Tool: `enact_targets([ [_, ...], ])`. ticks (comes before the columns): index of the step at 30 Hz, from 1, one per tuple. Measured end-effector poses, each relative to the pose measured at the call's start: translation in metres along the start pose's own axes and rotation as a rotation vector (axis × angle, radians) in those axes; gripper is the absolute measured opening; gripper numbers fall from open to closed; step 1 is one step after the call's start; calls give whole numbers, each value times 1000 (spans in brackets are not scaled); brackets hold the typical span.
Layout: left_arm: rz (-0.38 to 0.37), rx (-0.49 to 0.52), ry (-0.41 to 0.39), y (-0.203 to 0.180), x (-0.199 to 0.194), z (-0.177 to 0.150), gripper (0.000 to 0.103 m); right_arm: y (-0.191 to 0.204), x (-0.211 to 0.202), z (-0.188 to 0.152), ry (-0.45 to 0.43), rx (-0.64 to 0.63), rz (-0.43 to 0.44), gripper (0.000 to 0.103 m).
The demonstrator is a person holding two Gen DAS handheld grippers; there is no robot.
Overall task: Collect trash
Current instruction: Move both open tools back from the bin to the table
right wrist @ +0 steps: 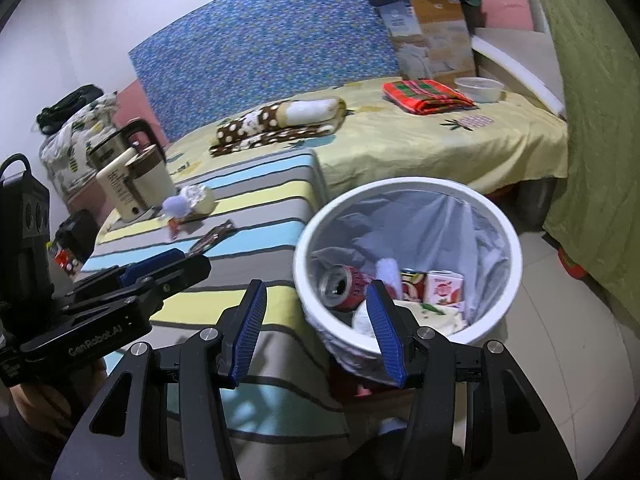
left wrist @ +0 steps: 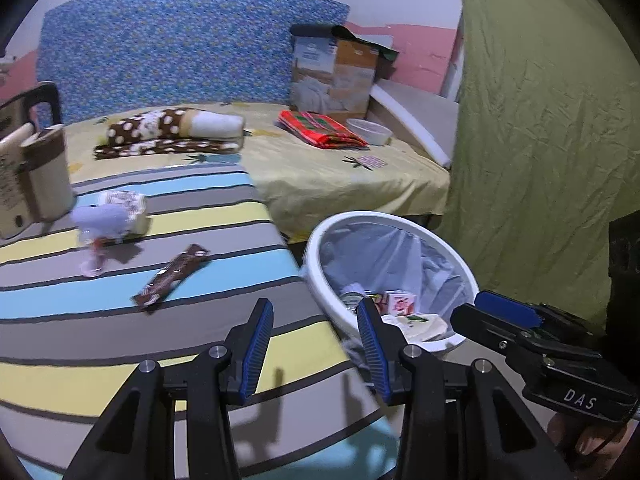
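Even indoor light, rather cool; soft shadows of the fingers fall on the striped cloth [left wrist: 224,364]; fisheye bends the edges, corners go black; the kettle [left wrist: 38,168] and wrappers smear with motion blur.

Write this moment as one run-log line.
left gripper: open, empty | right gripper: open, empty | bin: can, cartons inside | brown wrapper: on striped cover

Left gripper [left wrist: 316,344] and right gripper [right wrist: 318,330] are each showing black angular linkage arms with silver round screws and ribbed blue pads [left wrist: 256,354]. White lettering, possibly "DAS", is appearing on one housing; "GenRobot.AI" is marking the other.
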State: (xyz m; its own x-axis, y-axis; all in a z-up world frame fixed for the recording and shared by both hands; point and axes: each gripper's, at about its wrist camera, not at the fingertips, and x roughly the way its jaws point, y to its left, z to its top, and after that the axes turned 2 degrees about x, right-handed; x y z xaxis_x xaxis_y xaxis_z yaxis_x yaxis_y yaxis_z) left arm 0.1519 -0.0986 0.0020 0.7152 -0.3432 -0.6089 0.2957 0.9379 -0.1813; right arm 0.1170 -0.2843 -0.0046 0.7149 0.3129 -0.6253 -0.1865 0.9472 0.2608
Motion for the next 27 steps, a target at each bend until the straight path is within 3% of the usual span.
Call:
enact_targets([
  [12, 101, -35, -35, 31, -37, -13, 44, 31, 2, -3, 12, -45, 70, 54],
  [27, 162, -78, -47, 68, -54, -23, 44, 65, 10, -5, 34, -87, 128, 54],
])
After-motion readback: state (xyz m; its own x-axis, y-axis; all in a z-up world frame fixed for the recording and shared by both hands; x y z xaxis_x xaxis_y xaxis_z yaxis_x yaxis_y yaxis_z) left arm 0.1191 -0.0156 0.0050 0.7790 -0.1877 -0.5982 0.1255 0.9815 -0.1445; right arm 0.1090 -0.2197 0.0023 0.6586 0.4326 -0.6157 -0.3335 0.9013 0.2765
